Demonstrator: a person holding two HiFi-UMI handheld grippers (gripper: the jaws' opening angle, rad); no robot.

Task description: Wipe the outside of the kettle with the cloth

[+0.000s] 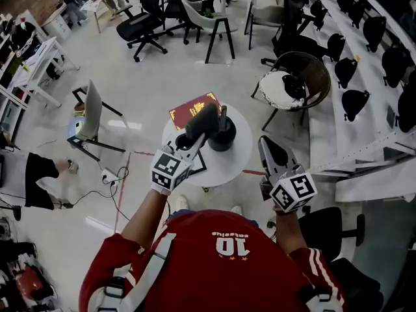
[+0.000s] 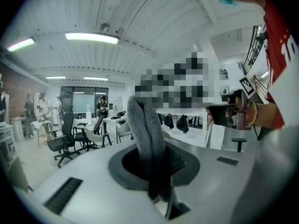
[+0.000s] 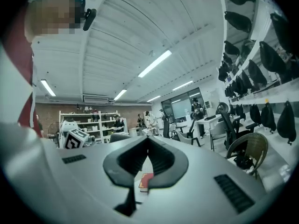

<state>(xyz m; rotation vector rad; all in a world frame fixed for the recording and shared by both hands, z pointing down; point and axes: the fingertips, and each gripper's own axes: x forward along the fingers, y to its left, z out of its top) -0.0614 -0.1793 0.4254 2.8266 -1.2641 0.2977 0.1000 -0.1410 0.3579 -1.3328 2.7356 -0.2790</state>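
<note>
Cloth (image 1: 205,119) pinched in the left gripper (image 1: 198,135) just beside the black kettle (image 1: 224,136) on the round table (image 1: 242,156), right gripper (image 3: 148,141) clenched empty well aside: with the kettle unbraced, a firm wipe could shove or tip it.

Kettle (image 1: 224,136): black. Cloth (image 2: 145,139): mid grey, plain. Round table (image 1: 242,160): white. Book (image 1: 193,109): dark red cover, yellow edging. Left gripper (image 1: 203,127), right gripper (image 1: 265,144): pale grey bodies, dark grey jaw liners, cubes white with black square markers. Person's shirt (image 1: 214,265): red, white numerals, white sleeve stripes. Floor (image 1: 149,77): pale grey, red line. Wicker chair (image 1: 320,70): brown, white cushion.
</note>
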